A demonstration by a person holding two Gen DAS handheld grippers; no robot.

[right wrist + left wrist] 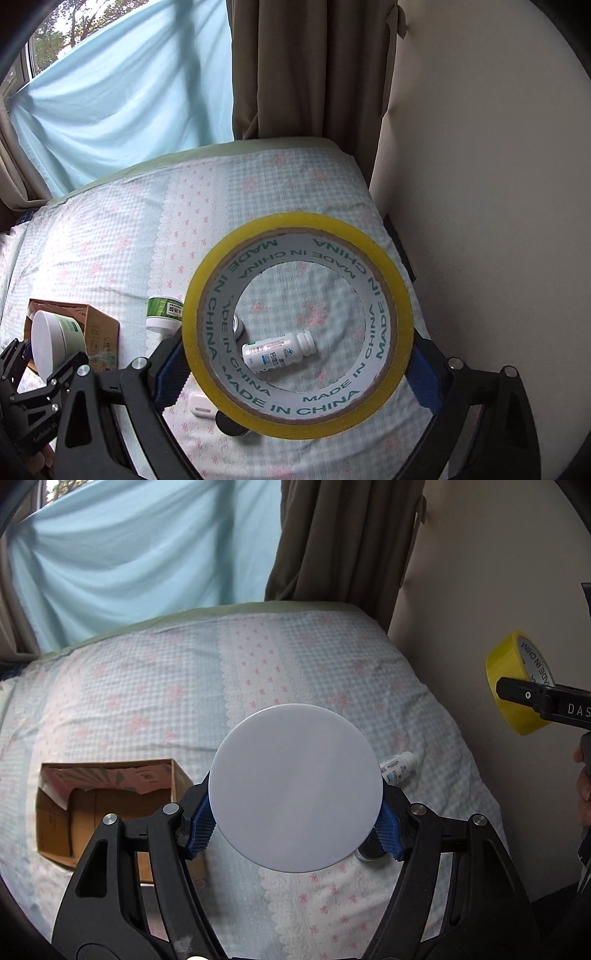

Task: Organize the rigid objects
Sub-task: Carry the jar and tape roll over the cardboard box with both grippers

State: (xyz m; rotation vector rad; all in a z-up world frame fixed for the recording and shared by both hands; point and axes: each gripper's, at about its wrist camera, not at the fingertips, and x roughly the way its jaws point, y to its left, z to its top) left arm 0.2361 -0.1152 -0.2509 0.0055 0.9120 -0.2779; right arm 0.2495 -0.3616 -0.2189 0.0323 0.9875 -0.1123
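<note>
Clamping white-lidded round jar (295,788) between blue pads, left gripper (295,821) hangs over bed (147,686). Right gripper (295,363) stands wide, gripping yellow tape roll (297,325) by outer rim. Open cardboard box (107,801) lies toward bed's left edge, likely destination, nearer left hand. White bottle (279,350) lies on side mid-bed, long axis crosswise, below right jaws.

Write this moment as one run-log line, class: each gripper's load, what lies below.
left gripper: shut on white jar | right gripper: shut on yellow tape roll | both above bed | cardboard box: open
</note>
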